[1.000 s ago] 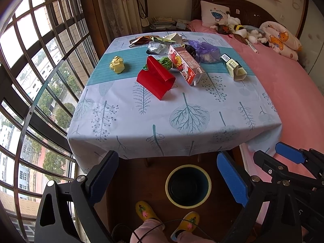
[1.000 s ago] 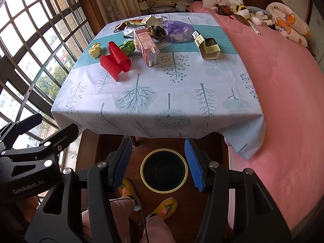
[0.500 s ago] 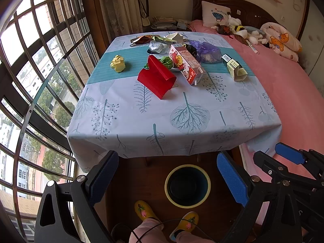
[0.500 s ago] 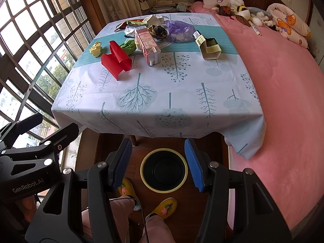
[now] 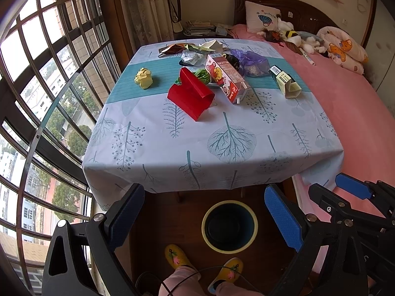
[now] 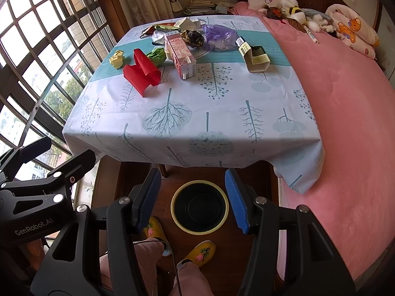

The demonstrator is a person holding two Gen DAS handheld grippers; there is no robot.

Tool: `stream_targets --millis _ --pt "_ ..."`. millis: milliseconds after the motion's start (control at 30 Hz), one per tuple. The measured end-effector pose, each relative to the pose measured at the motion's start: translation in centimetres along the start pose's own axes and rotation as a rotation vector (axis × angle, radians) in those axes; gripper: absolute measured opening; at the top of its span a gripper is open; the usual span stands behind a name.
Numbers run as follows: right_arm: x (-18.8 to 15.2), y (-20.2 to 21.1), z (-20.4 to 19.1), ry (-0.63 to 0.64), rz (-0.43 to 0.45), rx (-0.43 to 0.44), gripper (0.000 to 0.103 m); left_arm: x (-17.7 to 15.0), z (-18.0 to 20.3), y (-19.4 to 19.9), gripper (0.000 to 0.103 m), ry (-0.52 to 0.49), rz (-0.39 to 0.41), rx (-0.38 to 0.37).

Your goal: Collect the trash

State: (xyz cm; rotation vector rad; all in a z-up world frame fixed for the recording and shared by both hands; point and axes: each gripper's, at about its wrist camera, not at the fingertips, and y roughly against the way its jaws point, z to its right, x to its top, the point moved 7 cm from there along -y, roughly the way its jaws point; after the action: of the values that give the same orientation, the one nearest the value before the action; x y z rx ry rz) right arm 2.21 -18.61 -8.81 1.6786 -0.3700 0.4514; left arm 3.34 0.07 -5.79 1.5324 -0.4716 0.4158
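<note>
Both claws hang released and hold nothing, above the near edge of the counter point(image 5: 222, 148): the left claw point(image 5: 205, 212) with its blue pads spread wide, the right claw point(image 6: 192, 199) likewise parted. Between each pair of pads, on the wooden floor below, stands a dark bin point(image 6: 200, 207) with a pale yellow rim, just beyond the person's yellow slippers point(image 6: 200, 251). The trash lies on the far half of the tree-print cloth: a crumpled yellow paper point(image 5: 144, 78) at far left, a folded red paper point(image 5: 191, 96) near the middle, a milk carton point(image 5: 226, 77) lying just right of it, a purple bag point(image 5: 251, 61) behind, and an open small box point(image 5: 286, 85) at right. A pink bed point(image 6: 345, 103) runs along the right.
</note>
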Motion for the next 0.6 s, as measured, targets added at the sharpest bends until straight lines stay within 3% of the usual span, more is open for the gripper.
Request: stream_targets --millis 600 --pt "0.03 -0.03 -0.09 0.001 0.001 0.001 0.051 0.01 -0.20 0.05 0.099 -0.007 0.008 0.010"
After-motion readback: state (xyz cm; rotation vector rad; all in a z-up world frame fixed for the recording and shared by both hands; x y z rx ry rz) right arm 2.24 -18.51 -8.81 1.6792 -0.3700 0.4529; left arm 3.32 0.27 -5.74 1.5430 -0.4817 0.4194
